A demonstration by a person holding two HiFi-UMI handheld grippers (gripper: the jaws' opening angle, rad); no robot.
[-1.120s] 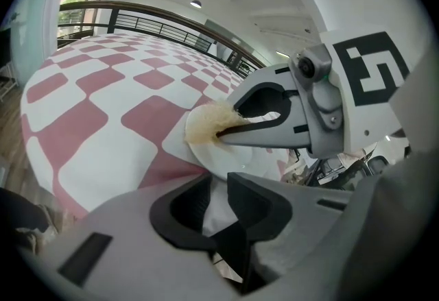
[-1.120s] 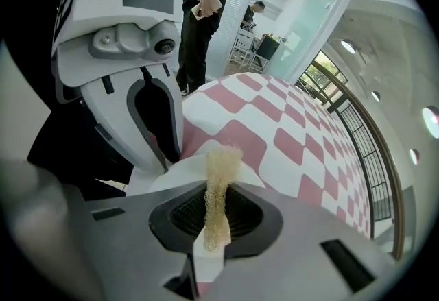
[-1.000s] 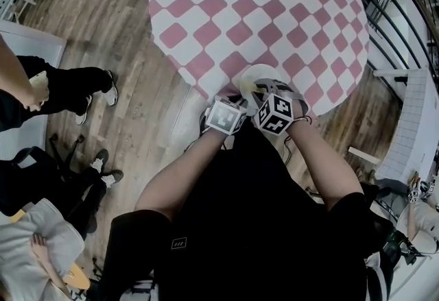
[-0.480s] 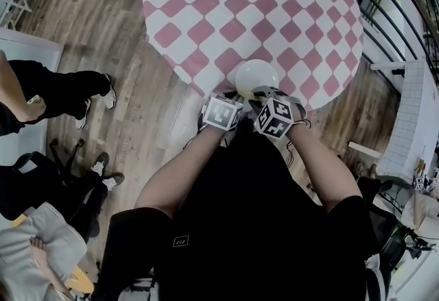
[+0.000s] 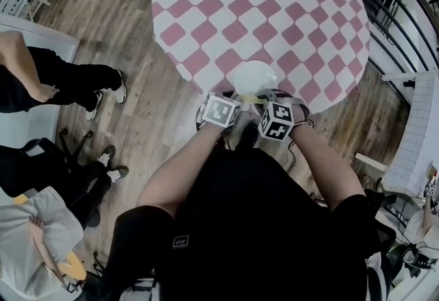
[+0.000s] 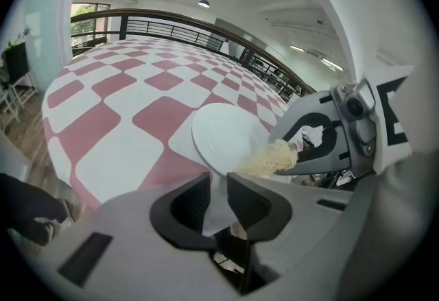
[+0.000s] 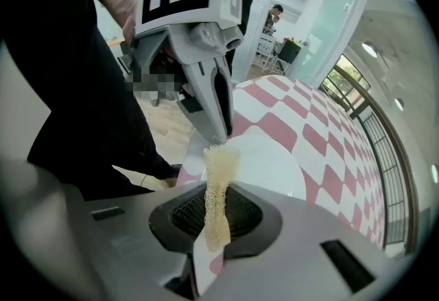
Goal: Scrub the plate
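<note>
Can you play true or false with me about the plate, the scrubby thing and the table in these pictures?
1. The left gripper has its jaws shut on the edge of the white plate. True.
2. The right gripper is holding nothing. False: its jaws pinch a yellowish mesh scrubber.
3. The table has blue stripes on it. False: its cover is pink and white checks.
4. The white plate is near the table edge closest to the person. True.
</note>
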